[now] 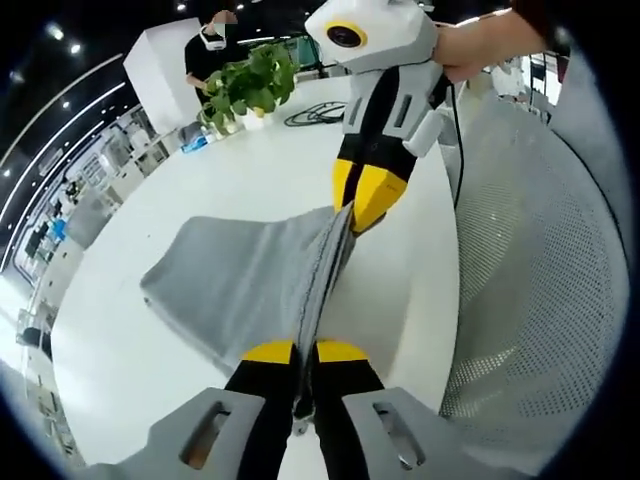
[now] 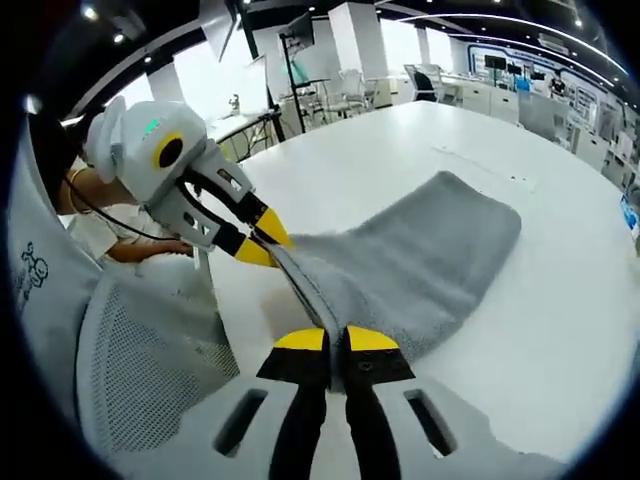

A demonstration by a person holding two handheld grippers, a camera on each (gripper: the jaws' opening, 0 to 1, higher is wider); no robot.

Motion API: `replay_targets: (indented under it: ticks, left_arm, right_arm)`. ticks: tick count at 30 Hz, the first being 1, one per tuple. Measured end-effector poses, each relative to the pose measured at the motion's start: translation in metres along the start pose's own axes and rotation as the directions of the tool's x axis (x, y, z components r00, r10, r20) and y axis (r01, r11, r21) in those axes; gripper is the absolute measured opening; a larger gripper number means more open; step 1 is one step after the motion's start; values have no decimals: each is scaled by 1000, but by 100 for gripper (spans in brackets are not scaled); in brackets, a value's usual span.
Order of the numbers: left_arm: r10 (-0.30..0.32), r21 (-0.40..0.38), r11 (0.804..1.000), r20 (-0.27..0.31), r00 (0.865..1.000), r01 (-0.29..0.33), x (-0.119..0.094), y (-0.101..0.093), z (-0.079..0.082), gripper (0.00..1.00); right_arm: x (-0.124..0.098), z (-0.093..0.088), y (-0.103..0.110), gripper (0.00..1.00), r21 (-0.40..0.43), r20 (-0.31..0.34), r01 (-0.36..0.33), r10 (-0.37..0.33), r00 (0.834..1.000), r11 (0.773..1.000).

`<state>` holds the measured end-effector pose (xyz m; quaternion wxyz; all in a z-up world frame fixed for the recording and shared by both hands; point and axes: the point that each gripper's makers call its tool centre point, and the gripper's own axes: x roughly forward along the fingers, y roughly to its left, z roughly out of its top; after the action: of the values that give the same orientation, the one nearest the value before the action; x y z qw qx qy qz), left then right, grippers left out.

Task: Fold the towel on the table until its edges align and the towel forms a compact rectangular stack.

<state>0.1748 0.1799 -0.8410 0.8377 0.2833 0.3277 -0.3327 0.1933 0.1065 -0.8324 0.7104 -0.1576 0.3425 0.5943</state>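
- My left gripper (image 1: pixel 307 352) is clamped on the grey towel (image 1: pixel 240 280); my right gripper (image 2: pixel 335 340) too.
- Towel edge stretched between them, near the table (image 1: pixel 250 170) edge.
- No readable writing.

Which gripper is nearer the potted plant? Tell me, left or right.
Right. The right gripper clamps the towel edge farther along the table, toward the potted plant; the left gripper clamps the same edge at the end away from the plant.
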Motion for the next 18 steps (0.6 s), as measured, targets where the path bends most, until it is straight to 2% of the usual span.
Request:
replay_targets:
  ticks: [9,18]
  left_arm:
    - [8,34,999,11,1000,-8,-17,0,18,5]
    - [34,32,999,42,999,-35,-34,-1,31,5]
  right_arm:
    - [-18,8,8,3,-23,16,-9,10,1000,1000]
    - [-35,15,19,3,-48,39,-36,38,998,998]
